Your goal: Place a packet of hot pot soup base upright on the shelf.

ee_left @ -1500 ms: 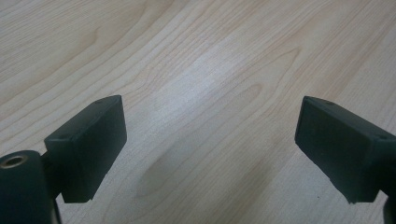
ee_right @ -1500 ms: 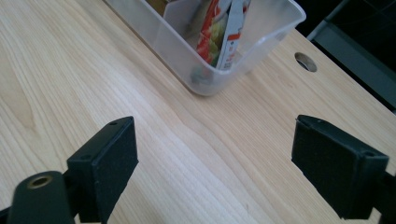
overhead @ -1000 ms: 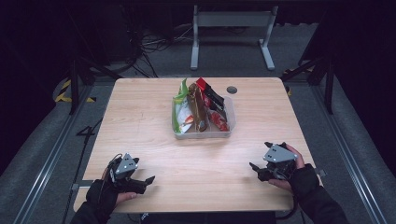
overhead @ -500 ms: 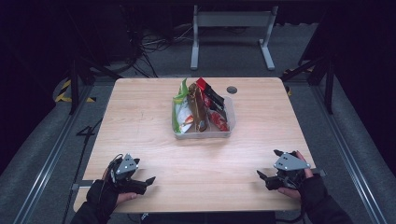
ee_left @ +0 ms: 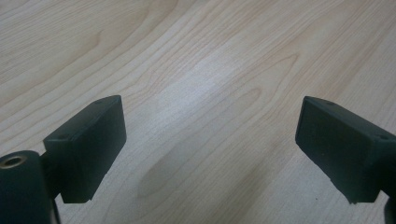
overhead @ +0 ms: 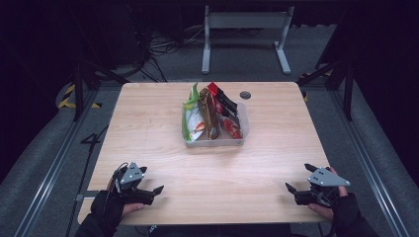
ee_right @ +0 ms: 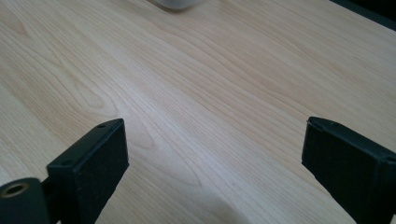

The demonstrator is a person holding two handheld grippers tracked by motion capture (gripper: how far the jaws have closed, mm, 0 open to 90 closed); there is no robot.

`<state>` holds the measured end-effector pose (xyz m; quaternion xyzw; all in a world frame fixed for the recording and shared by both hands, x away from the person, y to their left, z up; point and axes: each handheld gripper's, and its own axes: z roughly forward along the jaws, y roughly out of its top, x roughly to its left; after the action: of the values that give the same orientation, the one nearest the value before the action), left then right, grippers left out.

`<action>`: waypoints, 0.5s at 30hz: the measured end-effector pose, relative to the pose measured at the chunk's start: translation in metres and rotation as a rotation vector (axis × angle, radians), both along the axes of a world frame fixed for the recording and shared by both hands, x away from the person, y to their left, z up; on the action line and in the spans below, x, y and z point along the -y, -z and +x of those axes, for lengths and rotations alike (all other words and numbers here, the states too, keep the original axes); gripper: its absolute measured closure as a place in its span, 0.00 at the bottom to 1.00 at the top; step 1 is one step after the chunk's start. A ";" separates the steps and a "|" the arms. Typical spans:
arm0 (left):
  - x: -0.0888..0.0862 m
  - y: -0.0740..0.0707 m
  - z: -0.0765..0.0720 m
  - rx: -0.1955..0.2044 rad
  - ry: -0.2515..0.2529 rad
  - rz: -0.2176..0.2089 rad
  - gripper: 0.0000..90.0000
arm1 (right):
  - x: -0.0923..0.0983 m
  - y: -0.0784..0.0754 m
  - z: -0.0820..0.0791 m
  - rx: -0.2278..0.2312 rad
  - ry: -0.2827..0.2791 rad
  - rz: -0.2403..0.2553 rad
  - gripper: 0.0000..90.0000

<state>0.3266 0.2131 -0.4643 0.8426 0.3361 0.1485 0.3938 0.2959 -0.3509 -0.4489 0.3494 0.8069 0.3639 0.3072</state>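
Note:
A clear plastic bin (overhead: 243, 139) stands at the middle of the wooden table (overhead: 148, 128), a little toward the far side. Several snack packets (overhead: 210, 116) in green, brown and red stand upright in it. My left gripper (overhead: 151, 179) rests near the front left corner, open, with nothing between its jaws; its own view (ee_left: 210, 149) looks at bare wood. My right gripper (overhead: 300, 177) sits near the front right corner, also open and empty (ee_right: 215, 158). A pale edge of the bin (ee_right: 175, 3) shows at the top of the right gripper view.
A small dark round grommet (overhead: 245, 95) is set in the table behind the bin. Metal rails (overhead: 49, 173) run along both sides of the table on the grey floor. A grey frame (overhead: 244, 29) stands beyond the far edge.
My right gripper has drawn back toward the front right corner of the table. The left gripper has stayed where it was.

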 end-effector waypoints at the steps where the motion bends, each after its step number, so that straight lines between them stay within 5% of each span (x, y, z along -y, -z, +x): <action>1: -0.001 0.000 0.000 0.001 0.001 -0.006 0.10 | 0.003 0.000 -0.002 0.000 0.007 0.014 0.09; 15: -0.006 -0.007 -0.005 0.033 -0.021 -0.047 0.10 | 0.029 0.007 -0.010 0.024 0.078 0.106 0.09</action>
<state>0.3213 0.2191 -0.4569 0.8269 0.3420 0.1587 0.4172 0.2859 -0.3800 -0.4555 0.3923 0.7685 0.3980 0.3118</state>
